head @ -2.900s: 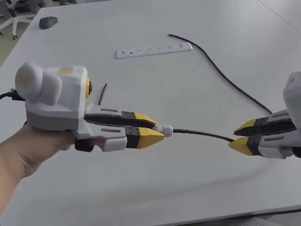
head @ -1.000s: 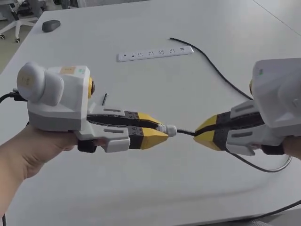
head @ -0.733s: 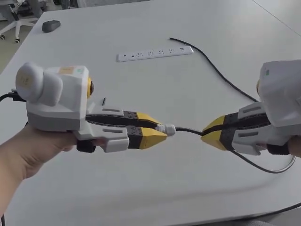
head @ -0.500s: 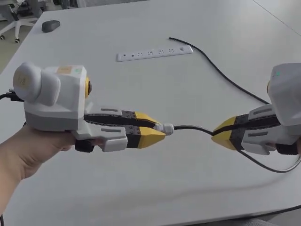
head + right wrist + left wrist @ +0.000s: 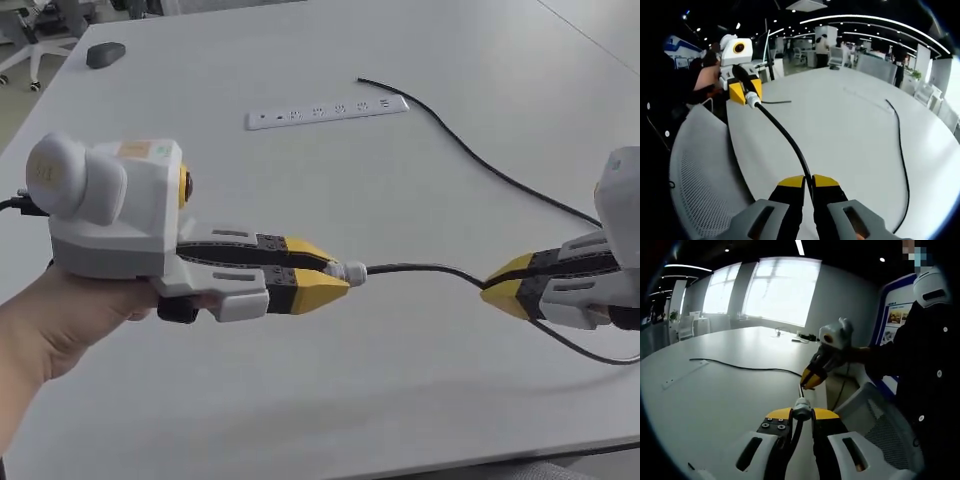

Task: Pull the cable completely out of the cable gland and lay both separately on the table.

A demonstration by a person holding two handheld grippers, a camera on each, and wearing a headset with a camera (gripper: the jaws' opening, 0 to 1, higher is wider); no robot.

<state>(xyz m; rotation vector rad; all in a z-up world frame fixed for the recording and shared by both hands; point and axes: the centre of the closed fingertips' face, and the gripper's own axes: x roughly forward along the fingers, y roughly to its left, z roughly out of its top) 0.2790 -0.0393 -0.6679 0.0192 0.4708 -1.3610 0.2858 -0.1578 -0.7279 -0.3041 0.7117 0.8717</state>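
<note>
A small white cable gland sits pinched between the yellow tips of my left gripper, which is shut on it and held above the white table. The black cable runs from the gland to my right gripper, which is shut on it. Behind that gripper the cable loops down and trails across the table to the far side. In the left gripper view the gland shows between the jaws of the left gripper. In the right gripper view the cable leads from the right gripper to the gland.
A white power strip lies at the far middle of the table, and a dark mouse at the far left. The table's near edge runs just below the grippers. A mesh chair stands beside the table.
My right gripper came in close to the gland, then moved right, away from it. A longer stretch of cable now spans between the grippers. The left gripper has barely moved.
</note>
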